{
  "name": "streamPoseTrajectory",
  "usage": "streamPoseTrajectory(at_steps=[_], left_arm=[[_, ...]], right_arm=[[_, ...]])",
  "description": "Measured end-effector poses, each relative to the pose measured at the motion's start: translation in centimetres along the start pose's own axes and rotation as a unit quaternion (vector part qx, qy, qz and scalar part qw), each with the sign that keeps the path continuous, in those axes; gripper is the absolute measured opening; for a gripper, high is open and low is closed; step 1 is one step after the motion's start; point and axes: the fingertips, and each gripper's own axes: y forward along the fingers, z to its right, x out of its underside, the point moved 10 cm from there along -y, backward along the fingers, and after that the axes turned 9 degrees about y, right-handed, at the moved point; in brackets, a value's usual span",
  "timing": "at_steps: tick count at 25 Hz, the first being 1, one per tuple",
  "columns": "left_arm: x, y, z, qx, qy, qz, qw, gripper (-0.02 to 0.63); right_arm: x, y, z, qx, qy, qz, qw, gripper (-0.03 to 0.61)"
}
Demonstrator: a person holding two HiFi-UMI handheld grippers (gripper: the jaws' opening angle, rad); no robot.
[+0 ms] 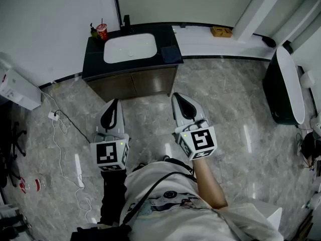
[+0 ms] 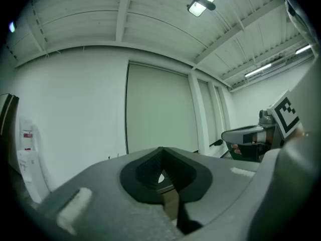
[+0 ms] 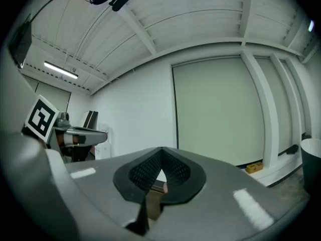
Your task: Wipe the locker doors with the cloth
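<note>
No cloth and no locker shows in any view. I stand on a marble floor with both grippers held out side by side at waist height. In the head view my left gripper (image 1: 115, 103) and my right gripper (image 1: 177, 97) point at a dark vanity (image 1: 95, 59) with brown wooden doors (image 1: 134, 85). Each gripper's jaws are closed tip to tip with nothing between them. The left gripper view shows its gripper (image 2: 160, 153) aimed at a pale wall. The right gripper view shows the same of its own gripper (image 3: 161, 153). A dark blue flat item (image 1: 171, 54) lies on the counter's right end.
A white basin (image 1: 130, 47) is sunk in the vanity top, with a red cup (image 1: 102, 31) at its back left. A small brown box (image 1: 221, 31) sits on the white ledge. A dark stand with a white top (image 1: 287, 84) is at right. A power strip and cable (image 1: 78, 172) lie on the floor at left.
</note>
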Motion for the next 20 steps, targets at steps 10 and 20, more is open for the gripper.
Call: streamPoseTrajectory(at_steps=[10,20], left_arm=[[-0.1,0.6,0.6,0.002,0.005,-0.004,1.0000,0.002],[-0.3,1.8,2.6,0.001,0.007,-0.009,0.9999,0.003]], right_arm=[[-0.2,0.0,0.8,0.000,0.003,0.004,1.000,-0.005],[0.0,-0.9,3.2,-0.008,0.016,0.007,1.000,-0.003]])
